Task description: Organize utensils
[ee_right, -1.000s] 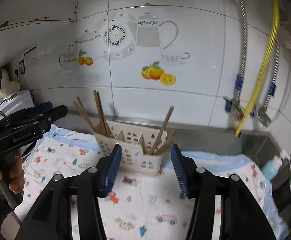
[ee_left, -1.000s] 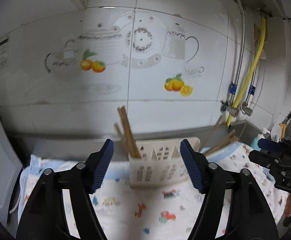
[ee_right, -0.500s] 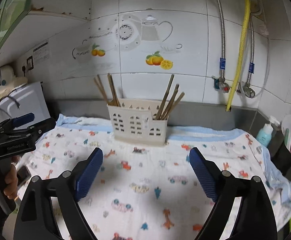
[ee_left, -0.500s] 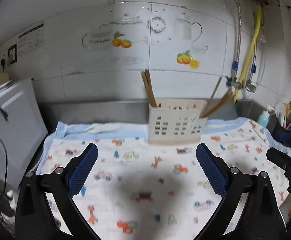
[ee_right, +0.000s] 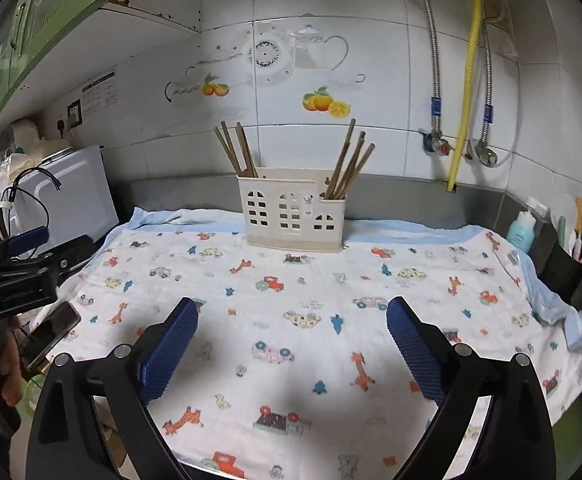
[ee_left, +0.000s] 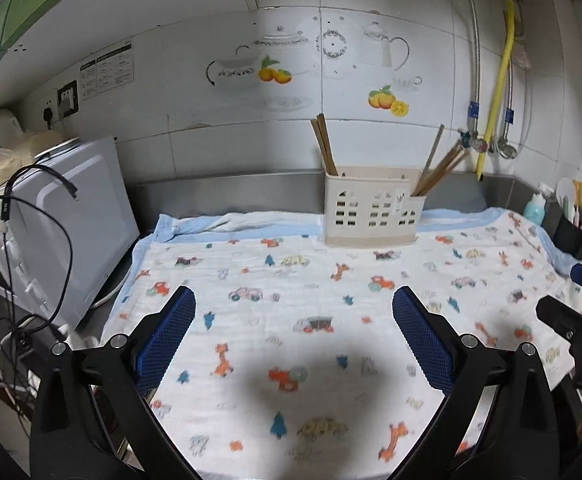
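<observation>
Steel counter (ee_right: pixel 391 194) under a cartoon-print cloth (ee_right: pixel 315 320), cream chopstick caddy (ee_right: pixel 291 216) at its rear edge.

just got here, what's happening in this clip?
A person holds a gripper in each hand over a counter covered by a printed cloth. Both the left gripper and right gripper are open and empty. All chopsticks in view stand in a white holder at the back: one bunch at its left end, another at its right end. None lie on the cloth.

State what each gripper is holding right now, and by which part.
Nothing is held. The left gripper and right gripper are both open above the printed cloth; the chopsticks stand in the utensil holder.
</observation>
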A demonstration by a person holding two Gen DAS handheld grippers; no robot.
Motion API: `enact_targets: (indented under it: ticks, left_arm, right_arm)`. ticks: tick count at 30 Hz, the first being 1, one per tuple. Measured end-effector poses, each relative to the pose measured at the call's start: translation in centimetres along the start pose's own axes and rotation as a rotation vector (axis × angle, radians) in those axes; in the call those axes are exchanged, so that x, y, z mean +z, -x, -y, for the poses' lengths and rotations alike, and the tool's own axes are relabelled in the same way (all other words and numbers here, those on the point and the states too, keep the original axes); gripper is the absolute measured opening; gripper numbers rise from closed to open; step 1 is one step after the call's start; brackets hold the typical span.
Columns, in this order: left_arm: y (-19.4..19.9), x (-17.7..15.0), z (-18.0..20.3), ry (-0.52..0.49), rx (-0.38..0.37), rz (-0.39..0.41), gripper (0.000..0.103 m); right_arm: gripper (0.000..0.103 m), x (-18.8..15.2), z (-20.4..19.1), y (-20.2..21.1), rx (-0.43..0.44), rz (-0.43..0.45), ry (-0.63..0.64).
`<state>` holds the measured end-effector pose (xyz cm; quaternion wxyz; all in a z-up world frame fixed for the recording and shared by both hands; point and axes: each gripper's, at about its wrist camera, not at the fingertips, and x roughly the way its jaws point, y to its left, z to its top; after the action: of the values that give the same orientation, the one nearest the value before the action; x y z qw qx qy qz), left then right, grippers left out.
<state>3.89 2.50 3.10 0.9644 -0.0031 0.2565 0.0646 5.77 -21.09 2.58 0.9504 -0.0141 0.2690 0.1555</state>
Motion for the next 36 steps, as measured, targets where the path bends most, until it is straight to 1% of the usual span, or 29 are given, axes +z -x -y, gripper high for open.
enact_targets:
  ticks: [3,8,10,13,17,24,36]
  left_arm:
    - [1.1,-0.8,-0.1,0.005,0.0,0.005,0.098]
    - [2.2,-2.1,0.0,-0.011,0.005,0.006,0.098]
    - [2.5,-2.6,-0.1,-0.013,-0.005,0.01,0.098]
    - [2.9,-3.1,-0.2,-0.009,-0.01,0.013,0.098]
    - [3.5,-3.4,-0.4,-0.002,-0.012,0.023,0.098]
    - [4.3,-4.1,-0.5,0.004,-0.011,0.034,0.098]
    - [5.2,-4.7,-0.7,0.019,-0.021,0.038,0.098]
  right_arm:
    - [0.092,-0.7,0.1,0.6,0.003,-0.001,-0.013]
    - [0.093,-1.8,0.2,1.5,-0.049,-0.003,0.006]
    - [0.093,-2.1,0.2,1.8,-0.059,-0.001,0.006]
    - [0.093,-2.6,0.4,2.3,-0.05,-0.006,-0.008]
    - [0.093,-3.0,0.1,2.7,-0.051,-0.007,0.003]
    - [0.093,-3.1,-0.7,3.4,-0.057,0.009,0.03]
    - [0.093,-3.3,-1.2,4.0,-0.031,0.012,0.028]
